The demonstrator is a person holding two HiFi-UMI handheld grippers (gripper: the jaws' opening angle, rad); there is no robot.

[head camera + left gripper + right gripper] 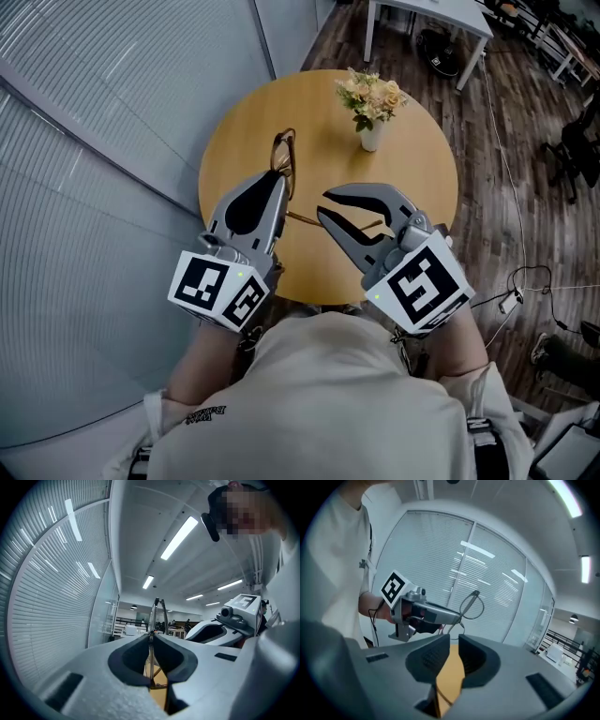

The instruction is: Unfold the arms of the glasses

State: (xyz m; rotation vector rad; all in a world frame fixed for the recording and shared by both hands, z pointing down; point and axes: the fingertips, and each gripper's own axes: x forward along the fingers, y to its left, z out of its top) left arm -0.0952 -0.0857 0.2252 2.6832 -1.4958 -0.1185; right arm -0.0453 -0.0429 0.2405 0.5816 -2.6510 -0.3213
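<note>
Grip matters most at this step: the left gripper point(278, 180) has its jaws pressed together on the frame of the glasses point(283, 155), holding them upright over the near left part of the round wooden table point(422, 178). Its own view shows the thin rim point(151, 634) pinched edge-on between the pads. One temple arm point(305, 219) juts out from the frame toward the right gripper point(322, 207), whose jaws are spread a little and clamp nothing. A thin dark line low in the gap in the right gripper view point(443, 696) is probably that arm, though it is too faint to be sure.

To do this well, I judge the left hand should stay steady and pinch no harder, since the rim is slim and could twist. The right jaws should catch the arm near its free end and swing it in an arc around the hinge, not pull straight out. They should stop once it stands square to the frame. The flower vase point(372, 134) stands well apart and is no obstacle
</note>
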